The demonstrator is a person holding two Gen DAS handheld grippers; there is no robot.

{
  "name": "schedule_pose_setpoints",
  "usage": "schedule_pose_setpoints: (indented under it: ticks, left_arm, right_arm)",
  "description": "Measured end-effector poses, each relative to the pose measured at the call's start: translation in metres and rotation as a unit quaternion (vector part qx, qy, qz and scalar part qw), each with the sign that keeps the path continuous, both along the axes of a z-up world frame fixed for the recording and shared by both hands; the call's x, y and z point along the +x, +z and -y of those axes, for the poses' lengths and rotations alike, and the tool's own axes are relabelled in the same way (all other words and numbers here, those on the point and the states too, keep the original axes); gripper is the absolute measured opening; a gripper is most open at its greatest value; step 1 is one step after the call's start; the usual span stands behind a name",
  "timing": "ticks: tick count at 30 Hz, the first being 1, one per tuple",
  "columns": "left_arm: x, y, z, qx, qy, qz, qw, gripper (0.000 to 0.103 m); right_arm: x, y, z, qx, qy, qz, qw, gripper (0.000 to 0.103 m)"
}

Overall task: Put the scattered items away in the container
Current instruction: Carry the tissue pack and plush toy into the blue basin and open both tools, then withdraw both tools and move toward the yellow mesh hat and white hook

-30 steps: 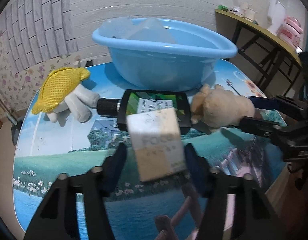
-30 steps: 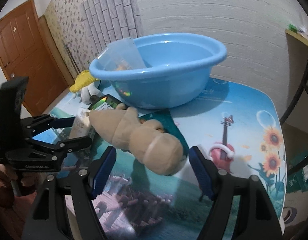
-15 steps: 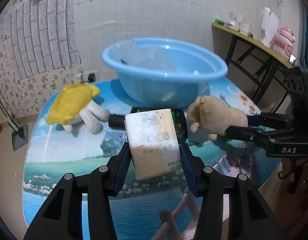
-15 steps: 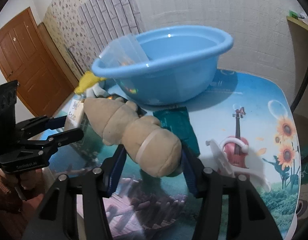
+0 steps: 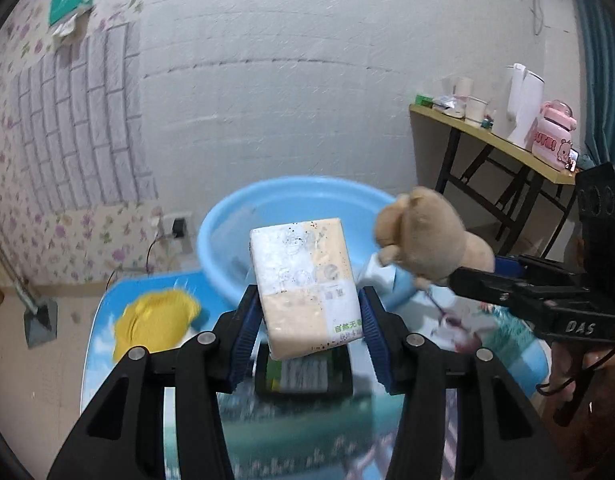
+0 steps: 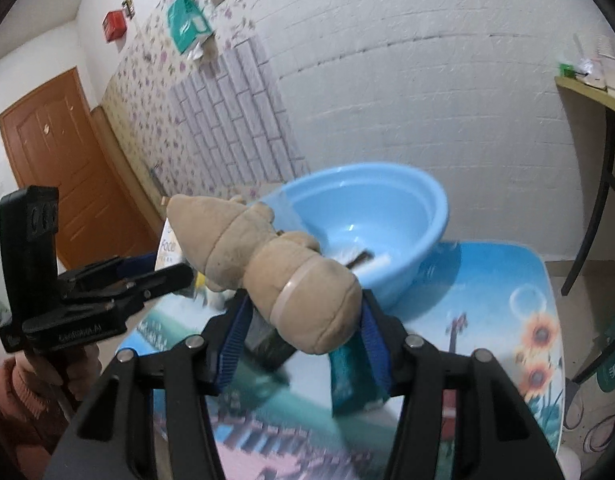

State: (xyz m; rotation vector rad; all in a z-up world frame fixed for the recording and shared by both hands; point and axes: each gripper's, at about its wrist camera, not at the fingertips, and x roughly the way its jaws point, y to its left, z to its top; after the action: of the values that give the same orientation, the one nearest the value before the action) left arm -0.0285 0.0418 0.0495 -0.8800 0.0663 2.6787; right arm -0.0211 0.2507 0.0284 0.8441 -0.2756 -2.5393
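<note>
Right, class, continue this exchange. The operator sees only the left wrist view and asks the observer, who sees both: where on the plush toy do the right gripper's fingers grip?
Observer: The right gripper clamps the plush toy by its rounded rear end, just behind a pale band.
Operator: Anything in the basin already?
Observer: Yes, a dark strip and a white piece lie on the floor of the basin.
Operator: What's below that gripper?
Observer: A teal packet lying on the table.
</note>
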Motion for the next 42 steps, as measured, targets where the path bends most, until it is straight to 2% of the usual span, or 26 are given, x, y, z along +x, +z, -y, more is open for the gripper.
schedule_pose_setpoints:
  ticks: [4,7,15,19,23,27,36,42]
  left_arm:
    - [-0.028,0.013,-0.023,-0.015,-0.012,-0.017,0.9997,0.049]
    - [-0.044,0.016,-0.03,-0.03,-0.014,-0.023,0.9992,0.05]
    - [-0.068,0.003,-0.026,-0.026,-0.001,0.006,0.9996,0.054]
    - [-0.065,-0.004,-0.017,-0.004,0.009,0.016,0.9998,0.062]
    - [-0.059,-0.011,-0.011,0.0,0.017,0.02,0.9997,0.062]
    - [-0.048,-0.017,-0.002,0.009,0.023,0.027,0.9993,0.062]
    - [-0.015,-0.03,0.021,0.004,0.038,0.036,0.9986,0.063]
    - [0.0,-0.046,0.044,-0.001,0.067,0.051,0.9965,0.067]
  right_arm:
    - [-0.024,0.005,0.003,0.028,-0.033,-0.006,0.999,0.053]
    - [-0.038,0.006,0.002,0.026,-0.044,-0.005,0.999,0.053]
    - [-0.067,0.001,0.008,0.049,-0.047,0.0,0.998,0.057]
    - [-0.069,-0.006,0.012,0.046,-0.034,0.01,0.998,0.064]
    - [-0.066,-0.011,0.02,0.068,-0.031,0.006,0.997,0.064]
    - [-0.056,-0.013,0.017,0.067,-0.028,0.006,0.997,0.064]
    - [-0.02,-0.022,-0.004,0.096,-0.054,0.005,0.994,0.064]
    - [-0.004,-0.038,-0.027,0.114,-0.084,0.032,0.989,0.064]
